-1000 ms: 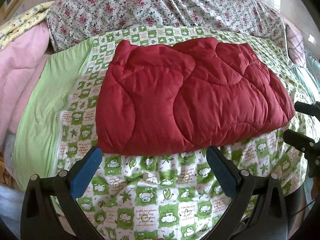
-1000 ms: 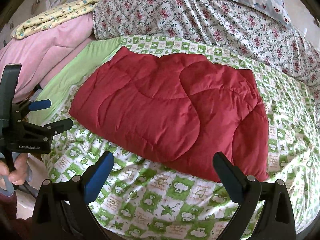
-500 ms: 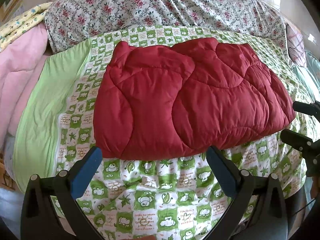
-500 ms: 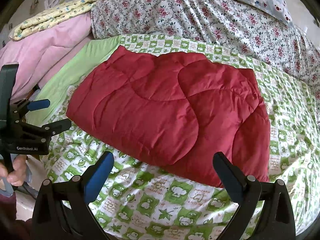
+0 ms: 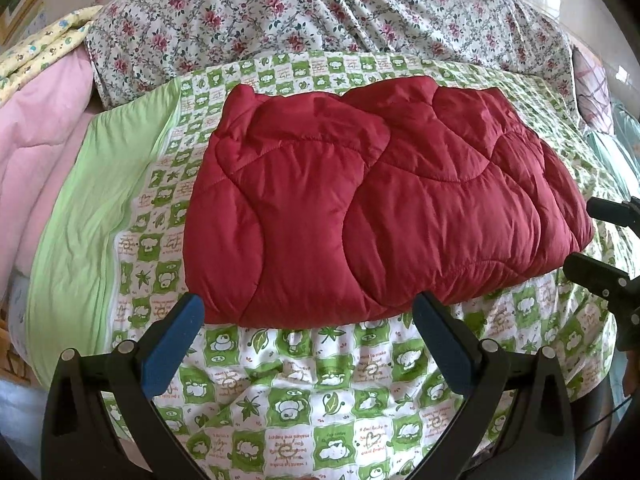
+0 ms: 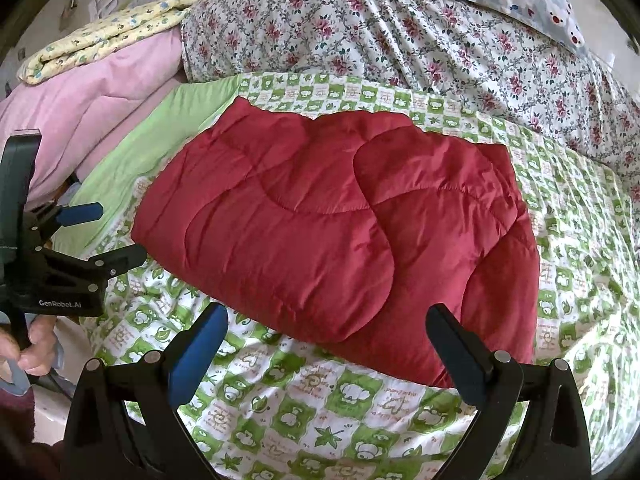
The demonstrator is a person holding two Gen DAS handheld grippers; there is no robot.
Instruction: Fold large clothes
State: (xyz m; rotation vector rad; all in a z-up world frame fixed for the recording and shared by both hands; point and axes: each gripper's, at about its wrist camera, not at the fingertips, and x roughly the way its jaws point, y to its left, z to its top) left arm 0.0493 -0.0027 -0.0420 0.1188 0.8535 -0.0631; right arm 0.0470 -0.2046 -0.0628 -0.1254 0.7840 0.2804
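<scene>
on the green checked bedsheet [image 5: 320, 400], the red quilted jacket [image 5: 372, 208] lies long side to side, just ahead of the left gripper [image 5: 308, 312] and right gripper [image 6: 328, 324], both wide apart, holding nothing.

The red quilt [image 5: 380, 208] is puffy stitched cloth with a slight sheen, kinda nylon-looking. Sheet [image 5: 304, 408] under it is matt printed cotton-type cloth, wrinkly. Far floral cover [image 6: 400, 36] looks matt too. Both grippers [image 5: 308, 312] [image 6: 326, 322] are matt black plastic, blue pads [image 5: 172, 344] smooth.
</scene>
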